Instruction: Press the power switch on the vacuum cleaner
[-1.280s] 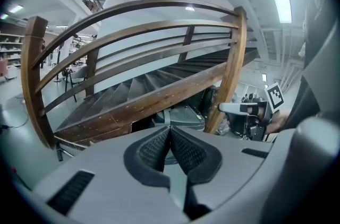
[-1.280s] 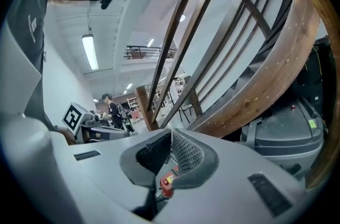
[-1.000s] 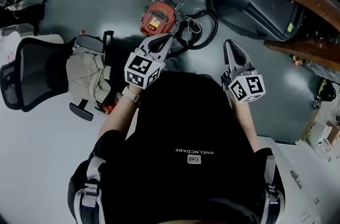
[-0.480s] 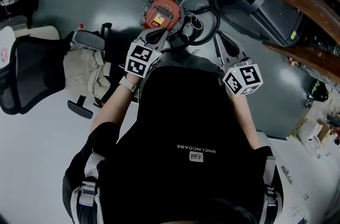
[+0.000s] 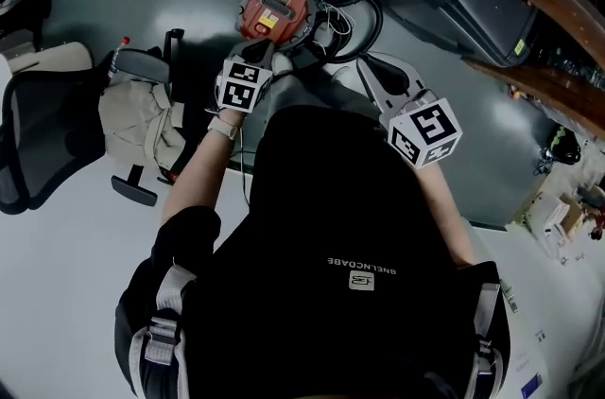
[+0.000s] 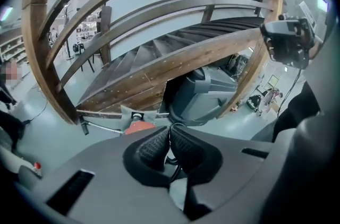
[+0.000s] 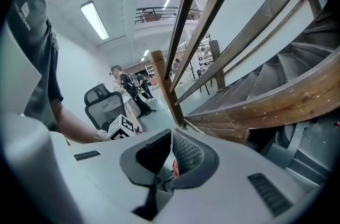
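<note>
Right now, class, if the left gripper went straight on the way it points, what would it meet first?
Most likely the round red vacuum cleaner: the left gripper, jaws together, points at its top from close by. Whether they already touch is unclear.

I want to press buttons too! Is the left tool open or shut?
Shut: the left tool has both pads touching at the tips, nothing between them.

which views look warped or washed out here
Left gripper view: heavy fisheye, the staircase bows into arcs, corners go black. Right gripper view: same warp, ceiling light blown out. Head view: milder curve, vacuum cleaner sharp.
</note>
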Tool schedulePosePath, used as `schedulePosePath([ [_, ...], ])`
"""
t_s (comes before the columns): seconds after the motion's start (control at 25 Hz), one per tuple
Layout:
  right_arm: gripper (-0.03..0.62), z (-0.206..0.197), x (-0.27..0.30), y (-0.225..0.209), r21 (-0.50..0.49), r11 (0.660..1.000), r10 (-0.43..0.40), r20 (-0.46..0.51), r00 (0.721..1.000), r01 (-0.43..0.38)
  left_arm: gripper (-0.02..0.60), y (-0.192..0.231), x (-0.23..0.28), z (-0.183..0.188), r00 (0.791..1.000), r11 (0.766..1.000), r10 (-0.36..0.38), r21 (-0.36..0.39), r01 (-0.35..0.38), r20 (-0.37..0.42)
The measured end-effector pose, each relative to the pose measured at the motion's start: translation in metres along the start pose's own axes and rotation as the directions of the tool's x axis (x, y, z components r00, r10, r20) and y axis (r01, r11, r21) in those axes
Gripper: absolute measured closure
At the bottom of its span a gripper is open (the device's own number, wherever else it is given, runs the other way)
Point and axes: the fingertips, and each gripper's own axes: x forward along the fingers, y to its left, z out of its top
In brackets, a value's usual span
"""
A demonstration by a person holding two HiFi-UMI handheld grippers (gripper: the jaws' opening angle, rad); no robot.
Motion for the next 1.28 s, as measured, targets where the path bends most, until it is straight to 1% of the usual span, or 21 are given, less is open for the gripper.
schedulePosePath([
  [0.16,0.565,-0.004,0.007,0.0,-0.009,1.0,0.017,-0.007,1.0,-0.017,0.565,0.018,0.03,-0.024,0.999,1.0,0.018,-0.023,-0.019,-0.046],
  [0.32,0.565,-0.012,0.018,-0.001,0.001,1.0,0.026,-0.014,1.0,-0.026,0.565,0.036,0.061,-0.055,0.994,0.998,0.04,-0.051,-0.045,-0.103],
  [0.6,0.565,-0.035,0.032,0.003,-0.001,0.999,0.035,-0.06,0.998,-0.035,0.565,0.062,0.108,-0.096,0.983,0.994,0.041,-0.089,-0.057,-0.176],
  [0.84,0.565,-0.055,0.038,-0.014,0.04,0.999,-0.012,-0.087,0.996,0.016,0.565,0.079,0.154,-0.128,0.972,0.994,0.043,-0.09,-0.066,-0.232],
  [0.96,0.565,-0.059,0.041,-0.026,0.078,0.995,-0.048,-0.085,0.995,0.054,0.565,0.09,0.174,-0.138,0.965,0.993,0.05,-0.091,-0.076,-0.258],
  [1.12,0.565,-0.066,0.04,-0.037,0.103,0.99,-0.086,-0.081,0.993,0.094,0.565,0.103,0.205,-0.152,0.958,0.992,0.055,-0.097,-0.085,-0.28],
  [1.28,0.565,-0.073,0.041,-0.046,0.137,0.983,-0.116,-0.08,0.99,0.126,0.565,0.115,0.229,-0.168,0.94,0.989,0.058,-0.111,-0.101,-0.335],
])
